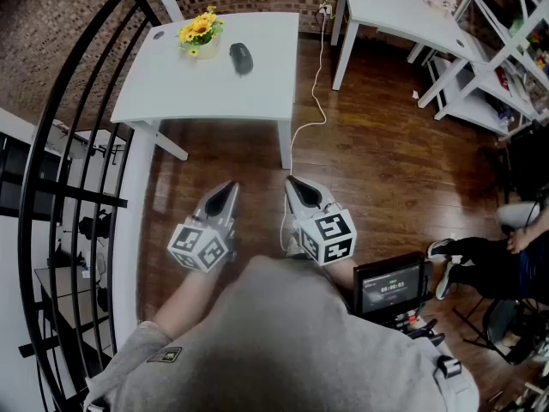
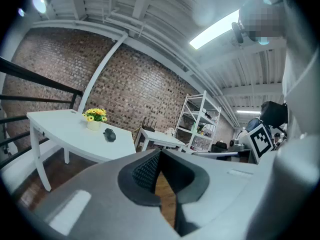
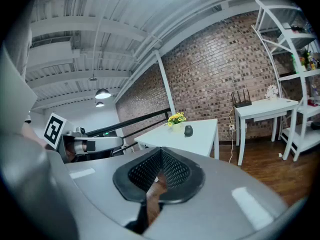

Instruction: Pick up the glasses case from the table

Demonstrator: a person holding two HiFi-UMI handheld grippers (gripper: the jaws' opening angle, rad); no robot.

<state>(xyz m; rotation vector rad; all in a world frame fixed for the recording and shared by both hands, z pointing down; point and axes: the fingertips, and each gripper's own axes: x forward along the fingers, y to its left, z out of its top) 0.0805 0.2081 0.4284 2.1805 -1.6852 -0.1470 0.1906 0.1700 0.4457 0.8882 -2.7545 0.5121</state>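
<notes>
Head view has your left gripper (image 1: pixel 228 189) and right gripper (image 1: pixel 293 183) side by side, each with its jaws pressed together on nothing. Well ahead of them, the dark oval glasses case (image 1: pixel 241 57) lies on the white rectangular table (image 1: pixel 206 93), near the yellow flowers in a pale pot (image 1: pixel 200 33).

I see the glasses case (image 1: pixel 241 57) lying dark on the white table (image 1: pixel 214 88) in the upper left of the frame, just right of a pot of yellow flowers (image 1: pixel 200 31). My left gripper (image 1: pixel 230 187) and right gripper (image 1: pixel 292 182) sit side by side at lower centre, both with tips drawn together, noses toward the table and well short of it. A white cable (image 1: pixel 314 101) trails over the wood floor, and a small screen (image 1: pixel 392 287) glows at lower right
</notes>
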